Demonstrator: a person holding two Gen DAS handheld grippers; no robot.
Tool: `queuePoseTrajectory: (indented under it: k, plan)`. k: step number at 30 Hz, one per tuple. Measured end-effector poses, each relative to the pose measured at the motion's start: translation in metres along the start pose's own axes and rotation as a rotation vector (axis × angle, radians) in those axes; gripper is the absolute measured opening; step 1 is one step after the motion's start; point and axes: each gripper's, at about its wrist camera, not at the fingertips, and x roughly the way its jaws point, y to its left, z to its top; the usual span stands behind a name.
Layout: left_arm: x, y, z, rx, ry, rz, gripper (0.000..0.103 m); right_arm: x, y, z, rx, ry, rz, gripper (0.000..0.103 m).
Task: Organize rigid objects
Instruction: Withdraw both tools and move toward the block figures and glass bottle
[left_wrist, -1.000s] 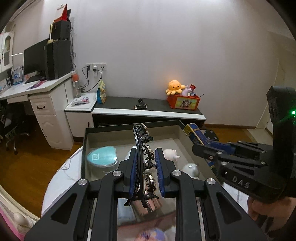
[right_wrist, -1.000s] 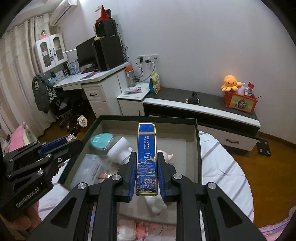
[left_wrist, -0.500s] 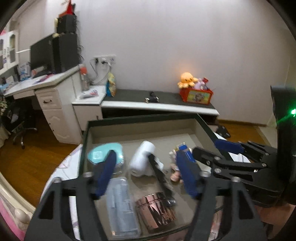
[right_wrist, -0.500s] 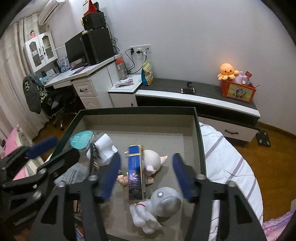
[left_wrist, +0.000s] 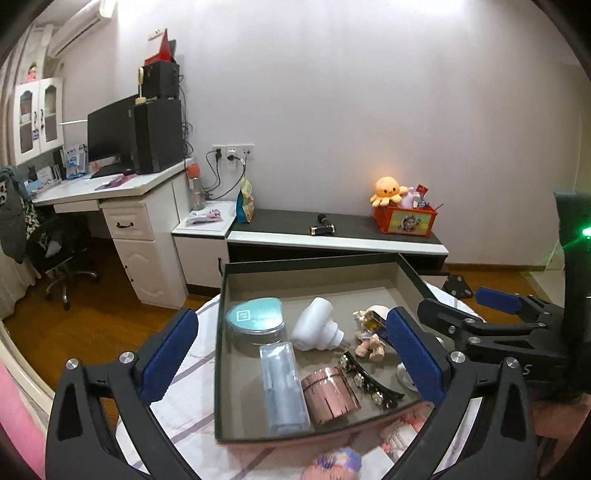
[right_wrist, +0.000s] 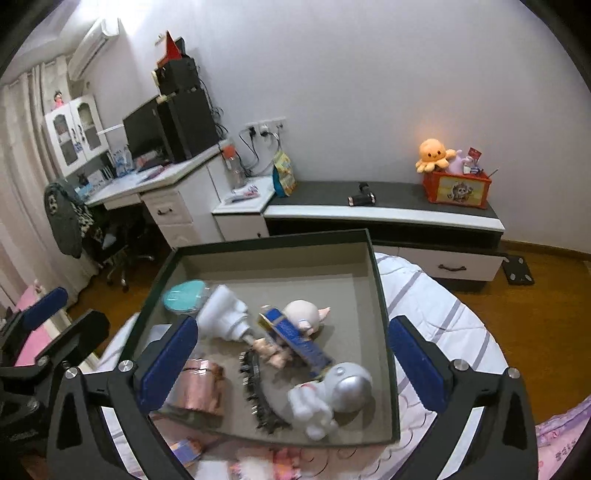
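A dark green box lies on the bed and holds the objects. A black hair clip lies in it beside a copper jar. A blue and gold box leans on a pig figurine. A teal tin, a white bottle, a clear case and a silver-headed astronaut figure also lie inside. My left gripper and right gripper are open and empty above the box.
The box rests on a white striped bedspread. Pink items lie at the near edge. Behind stand a white desk with a monitor, a low dark cabinet with an orange toy crate, and an office chair.
Both grippers opened and drew back. The left one dropped the hair clip into the box; the right one dropped the blue and gold box, which now leans on the pig figurine.
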Motion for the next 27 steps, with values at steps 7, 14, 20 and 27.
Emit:
queuePoseTrajectory:
  k: [7,14,20,27]
  plan:
    - [-0.038,0.008,-0.011,-0.018,-0.032,0.018,0.103,-0.04,0.014,-0.011,-0.019,-0.046,0.006,0.103]
    - [-0.074,0.018,-0.028,-0.05,-0.038,0.052,0.103,-0.084,0.021,-0.028,-0.028,-0.097,0.017,0.103]
    - [-0.099,0.018,-0.042,-0.054,-0.029,0.107,0.103,-0.118,0.023,-0.048,-0.03,-0.129,0.025,0.103]
    - [-0.127,0.015,-0.057,-0.048,-0.035,0.115,0.103,-0.148,0.025,-0.073,-0.019,-0.143,0.021,0.103]
